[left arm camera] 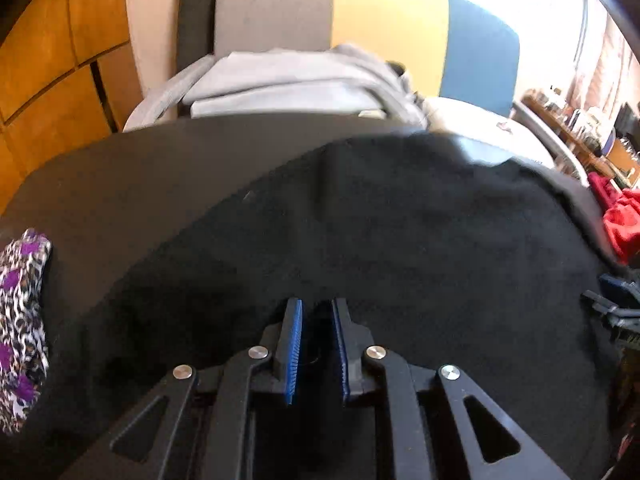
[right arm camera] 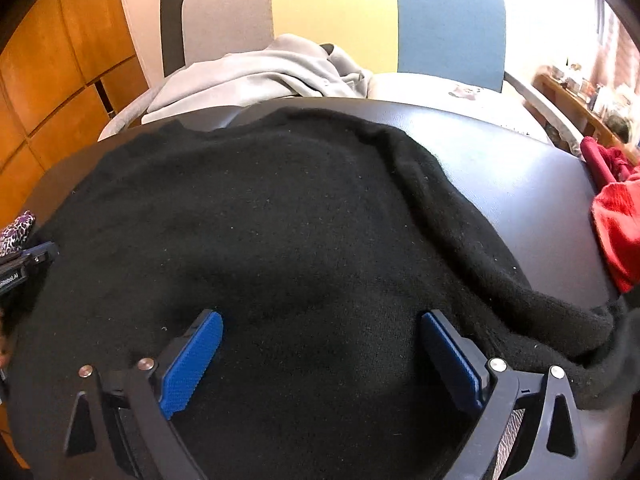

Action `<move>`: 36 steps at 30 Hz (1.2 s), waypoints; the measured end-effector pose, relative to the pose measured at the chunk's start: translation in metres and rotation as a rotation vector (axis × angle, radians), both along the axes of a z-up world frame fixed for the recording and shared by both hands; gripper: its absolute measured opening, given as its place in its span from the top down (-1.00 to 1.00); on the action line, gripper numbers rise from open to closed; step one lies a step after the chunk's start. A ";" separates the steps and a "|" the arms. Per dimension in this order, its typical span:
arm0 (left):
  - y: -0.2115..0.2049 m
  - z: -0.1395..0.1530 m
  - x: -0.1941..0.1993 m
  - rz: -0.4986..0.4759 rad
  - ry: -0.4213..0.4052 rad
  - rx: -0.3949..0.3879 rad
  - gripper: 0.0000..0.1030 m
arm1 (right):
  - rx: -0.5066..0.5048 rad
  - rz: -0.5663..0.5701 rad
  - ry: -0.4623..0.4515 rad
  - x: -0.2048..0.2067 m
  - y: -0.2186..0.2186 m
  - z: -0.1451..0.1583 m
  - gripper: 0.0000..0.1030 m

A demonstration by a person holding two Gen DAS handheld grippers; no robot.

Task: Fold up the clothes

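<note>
On black table [right arm camera: 520,184], black sweater [right arm camera: 300,220].

The black sweater [right arm camera: 304,216] was a fuzzy knit, speckled with pale lint, and lay spread mostly flat over the dark table [right arm camera: 520,184], covering most of it. One long ridge of bunched fabric ran down its right side toward the near corner, where the cloth spilled over the edge. A shallow crease showed near the middle.
</note>
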State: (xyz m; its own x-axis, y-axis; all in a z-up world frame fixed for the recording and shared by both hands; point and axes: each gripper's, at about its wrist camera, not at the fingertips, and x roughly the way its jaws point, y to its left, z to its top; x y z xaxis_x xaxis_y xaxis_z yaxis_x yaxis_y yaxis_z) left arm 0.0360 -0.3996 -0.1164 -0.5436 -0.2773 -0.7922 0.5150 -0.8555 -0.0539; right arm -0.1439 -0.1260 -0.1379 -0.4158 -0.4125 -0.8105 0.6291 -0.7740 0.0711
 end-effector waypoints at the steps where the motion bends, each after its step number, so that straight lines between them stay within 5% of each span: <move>1: 0.008 0.009 -0.003 -0.011 0.021 -0.015 0.71 | -0.003 -0.001 0.004 0.001 0.002 0.003 -0.89; 3: 0.030 0.028 -0.011 -0.055 0.066 -0.044 0.70 | -0.021 0.003 0.013 0.008 0.007 0.011 -0.62; 9: 0.090 0.040 -0.027 -0.142 0.098 -0.022 0.68 | -0.085 0.088 0.012 0.063 0.030 0.033 -0.59; 19: 0.132 -0.014 -0.017 -0.145 -0.053 -0.077 0.66 | 0.008 0.057 0.005 0.105 0.076 0.005 -0.61; 24: 0.134 -0.022 0.002 -0.132 -0.010 -0.098 0.60 | -0.029 0.028 -0.016 0.104 0.097 0.009 -0.60; 30: 0.131 -0.021 0.000 -0.132 -0.007 -0.079 0.60 | -0.145 -0.234 0.033 0.083 0.171 0.044 -0.54; 36: 0.135 -0.021 0.003 -0.151 -0.010 -0.077 0.58 | -0.099 -0.509 0.180 0.048 0.256 0.081 -0.35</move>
State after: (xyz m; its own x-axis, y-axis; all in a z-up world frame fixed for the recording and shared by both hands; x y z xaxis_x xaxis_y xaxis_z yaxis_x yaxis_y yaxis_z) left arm 0.0385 -0.2650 -0.1372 -0.5755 -0.2529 -0.7777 0.3802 -0.9247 0.0193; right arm -0.0959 0.1299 -0.0573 -0.7117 -0.1934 -0.6754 0.1854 -0.9790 0.0849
